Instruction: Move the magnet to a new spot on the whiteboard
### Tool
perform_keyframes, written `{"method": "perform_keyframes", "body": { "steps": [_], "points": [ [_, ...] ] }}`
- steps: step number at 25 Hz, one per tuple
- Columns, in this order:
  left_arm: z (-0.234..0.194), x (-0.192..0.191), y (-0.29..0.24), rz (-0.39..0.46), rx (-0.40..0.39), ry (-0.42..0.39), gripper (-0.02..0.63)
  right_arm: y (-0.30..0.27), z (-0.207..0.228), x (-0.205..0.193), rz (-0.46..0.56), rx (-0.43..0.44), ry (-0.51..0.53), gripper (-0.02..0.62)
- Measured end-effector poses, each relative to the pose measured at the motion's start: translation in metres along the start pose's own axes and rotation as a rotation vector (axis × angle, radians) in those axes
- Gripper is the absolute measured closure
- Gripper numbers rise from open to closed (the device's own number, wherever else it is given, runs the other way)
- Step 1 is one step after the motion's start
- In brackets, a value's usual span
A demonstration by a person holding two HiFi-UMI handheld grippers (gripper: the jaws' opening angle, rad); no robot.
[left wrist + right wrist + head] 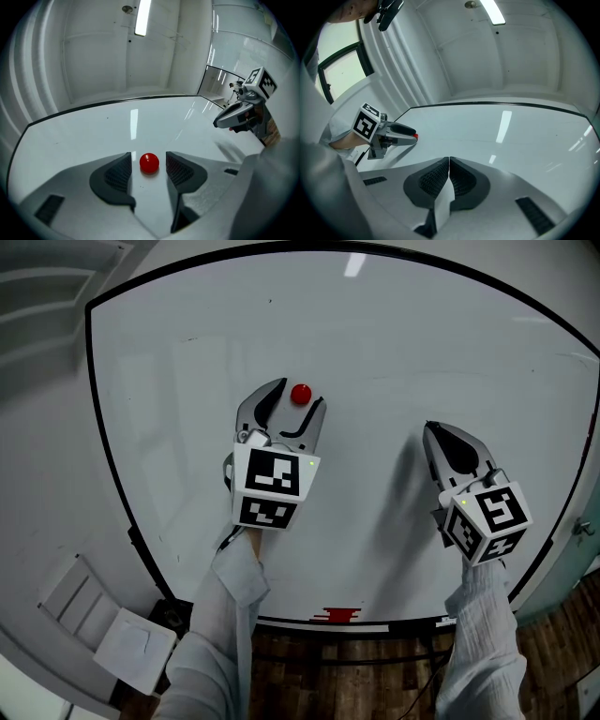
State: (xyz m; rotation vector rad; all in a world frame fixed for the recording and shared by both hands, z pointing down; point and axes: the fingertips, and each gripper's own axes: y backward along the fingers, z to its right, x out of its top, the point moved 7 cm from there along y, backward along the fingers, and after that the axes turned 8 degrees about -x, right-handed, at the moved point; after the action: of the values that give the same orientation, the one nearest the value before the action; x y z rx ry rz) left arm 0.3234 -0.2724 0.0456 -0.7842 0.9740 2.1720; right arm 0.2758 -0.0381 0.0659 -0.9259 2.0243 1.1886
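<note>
1. A large whiteboard (394,343) with a thin black border fills nearly all of the head view. A dark wooden floor (375,667) shows past its 6 o'clock edge.
2. The left gripper (299,399) lies over the middle of the board and points toward 12 o'clock. A hand in a pale sleeve (230,615) holds it. Its jaws stand moderately apart and grip nothing. The left gripper view shows a narrow strip of bare board between each pad and the ball between them.
3. The right gripper (449,163) is at about 3 o'clock from the left one, well apart from it, also over the board. Its jaws are pressed together with nothing between them.
4. The magnet (149,163), a small red ball, sits on the whiteboard a little above the centre. It is between the tips of the left gripper's jaws and touches neither jaw.
5. A small red mark (337,615) is on the board's 6 o'clock edge.
</note>
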Motion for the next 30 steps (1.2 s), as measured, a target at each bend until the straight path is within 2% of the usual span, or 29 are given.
{"method": "perform_keyframes", "body": {
  "steps": [10,12,13,17,26,30],
  "points": [
    [0.005,-0.001,0.002,0.011,0.039,-0.07,0.392,0.001,0.0,-0.001,-0.003,0.001,0.009,0.568],
    [0.011,-0.001,0.0,-0.006,0.045,-0.114,0.48,0.001,-0.001,-0.002,-0.005,0.005,0.015,0.568],
    [0.014,-0.001,-0.001,-0.011,0.053,-0.129,0.481,0.002,-0.001,-0.003,-0.007,0.006,0.017,0.568],
    [0.011,-0.004,-0.001,-0.008,0.036,-0.076,0.482,0.004,-0.002,-0.006,-0.014,0.009,0.018,0.568],
    [0.011,-0.001,-0.002,-0.031,-0.001,-0.063,0.482,0.005,-0.002,-0.004,-0.004,0.012,0.035,0.568],
    [0.01,0.004,0.011,0.016,-0.008,-0.03,0.482,0.009,-0.004,-0.005,-0.01,0.018,0.035,0.568]
  ]
}}
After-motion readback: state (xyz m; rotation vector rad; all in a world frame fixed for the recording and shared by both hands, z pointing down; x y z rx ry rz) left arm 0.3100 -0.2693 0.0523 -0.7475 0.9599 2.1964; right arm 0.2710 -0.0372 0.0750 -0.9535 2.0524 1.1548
